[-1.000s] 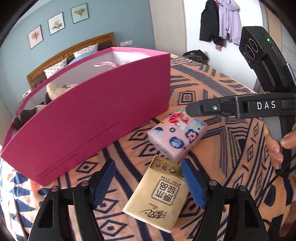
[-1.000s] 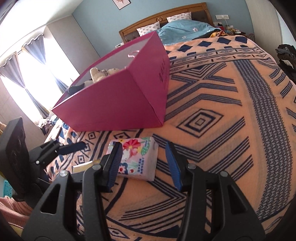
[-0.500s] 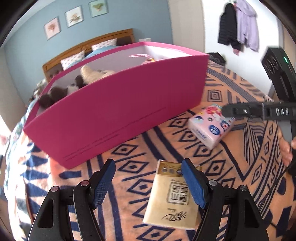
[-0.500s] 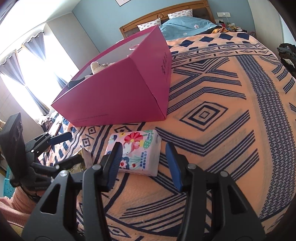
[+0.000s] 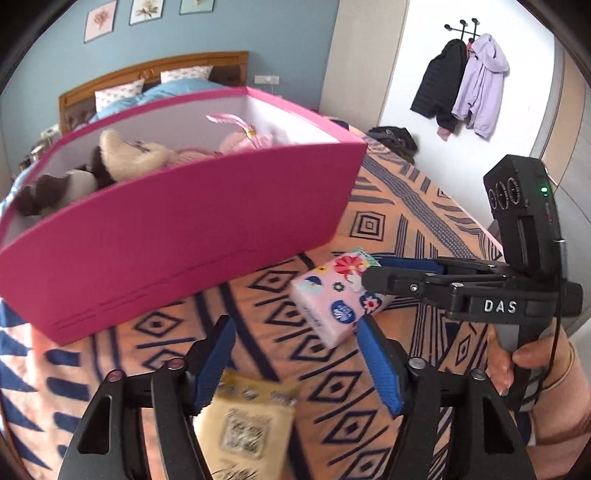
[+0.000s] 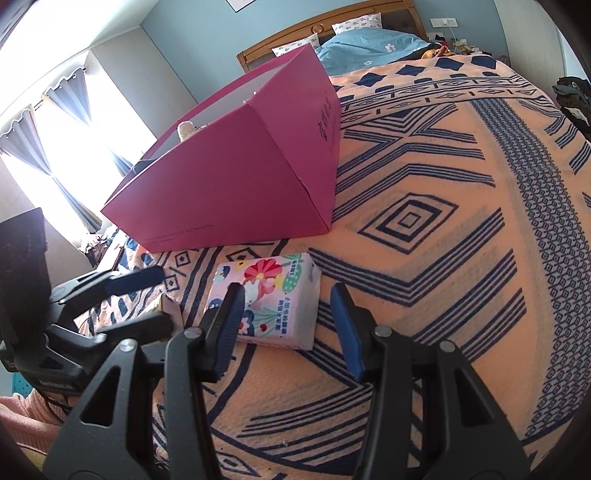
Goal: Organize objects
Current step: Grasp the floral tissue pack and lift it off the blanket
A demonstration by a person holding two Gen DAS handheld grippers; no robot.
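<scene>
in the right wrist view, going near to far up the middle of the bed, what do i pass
right claw → floral tissue pack → pink box → blue duvet → wooden headboard

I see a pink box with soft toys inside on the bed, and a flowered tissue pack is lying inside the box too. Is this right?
Not quite. The flowered tissue pack is not inside the pink box; it lies on the blanket in front of the box, as the right wrist view shows. The rest holds: the box stands on the bed with soft toys inside.
</scene>
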